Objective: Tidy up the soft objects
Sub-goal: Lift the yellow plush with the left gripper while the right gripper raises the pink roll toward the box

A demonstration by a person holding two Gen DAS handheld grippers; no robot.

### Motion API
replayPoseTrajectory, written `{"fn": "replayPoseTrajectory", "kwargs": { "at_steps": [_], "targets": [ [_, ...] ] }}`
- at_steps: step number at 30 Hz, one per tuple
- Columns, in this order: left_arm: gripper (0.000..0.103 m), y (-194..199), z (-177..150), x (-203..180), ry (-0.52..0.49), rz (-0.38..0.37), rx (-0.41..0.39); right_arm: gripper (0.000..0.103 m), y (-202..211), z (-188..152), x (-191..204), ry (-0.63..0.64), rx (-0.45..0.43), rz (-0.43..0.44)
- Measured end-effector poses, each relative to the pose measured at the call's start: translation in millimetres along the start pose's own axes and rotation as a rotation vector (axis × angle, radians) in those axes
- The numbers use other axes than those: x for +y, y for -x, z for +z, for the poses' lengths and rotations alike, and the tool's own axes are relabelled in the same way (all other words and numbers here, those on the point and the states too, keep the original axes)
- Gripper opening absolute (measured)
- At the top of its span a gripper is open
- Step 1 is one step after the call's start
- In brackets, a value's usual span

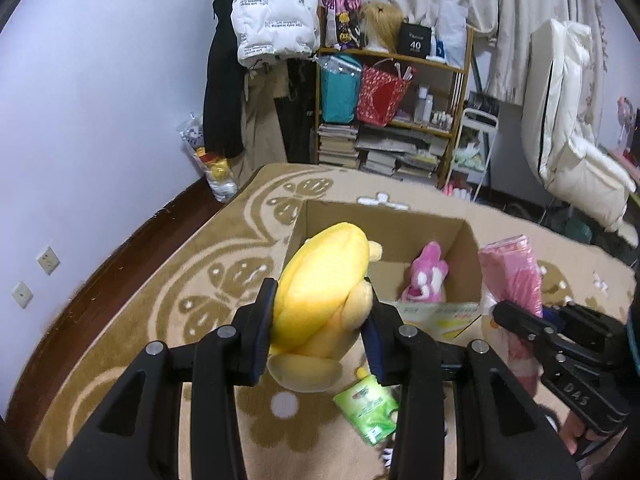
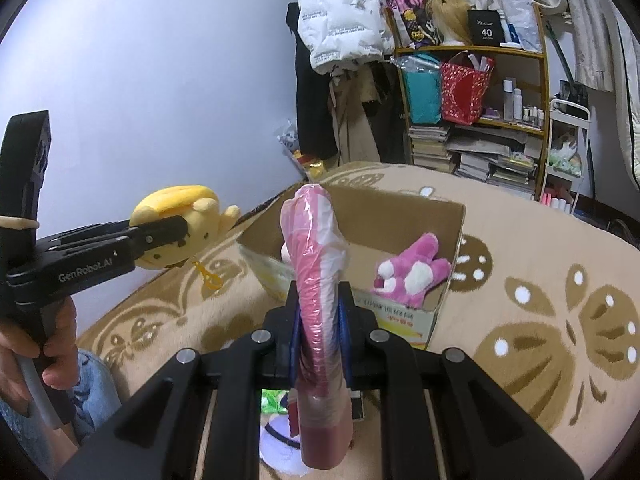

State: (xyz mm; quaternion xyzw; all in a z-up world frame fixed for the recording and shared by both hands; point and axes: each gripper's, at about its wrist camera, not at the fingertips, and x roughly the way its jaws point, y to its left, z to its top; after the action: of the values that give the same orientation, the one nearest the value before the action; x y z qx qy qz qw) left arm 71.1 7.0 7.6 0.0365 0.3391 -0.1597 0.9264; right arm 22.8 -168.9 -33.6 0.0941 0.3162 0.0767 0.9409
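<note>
My left gripper (image 1: 320, 312) is shut on a yellow plush toy (image 1: 324, 280) and holds it in the air just before the near left corner of an open cardboard box (image 1: 464, 240). It also shows in the right wrist view (image 2: 180, 228). My right gripper (image 2: 318, 312) is shut on a pink plastic-wrapped soft roll (image 2: 316, 248), upright in front of the box (image 2: 452, 224); the roll shows in the left wrist view (image 1: 512, 268). A pink and white plush (image 1: 426, 276) lies inside the box, also in the right wrist view (image 2: 412, 268).
A green packet (image 1: 370, 408) lies on the beige patterned rug (image 1: 160, 300) under my left gripper. A shelf with bags and books (image 1: 392, 112), hanging coats (image 1: 272, 12) and a folded white mattress (image 1: 572, 120) stand behind. The wall runs along the left.
</note>
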Motion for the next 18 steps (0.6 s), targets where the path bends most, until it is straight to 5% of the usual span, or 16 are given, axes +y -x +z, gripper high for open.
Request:
{"fn": "replayPoseTrajectory", "kwargs": {
  "at_steps": [18],
  "targets": [
    [0.038,-26.2,27.5,-15.1,-0.014,-0.028,-0.034,0.017,-16.5,27.2,-11.5,0.012,-0.073,-0.015]
  ]
}}
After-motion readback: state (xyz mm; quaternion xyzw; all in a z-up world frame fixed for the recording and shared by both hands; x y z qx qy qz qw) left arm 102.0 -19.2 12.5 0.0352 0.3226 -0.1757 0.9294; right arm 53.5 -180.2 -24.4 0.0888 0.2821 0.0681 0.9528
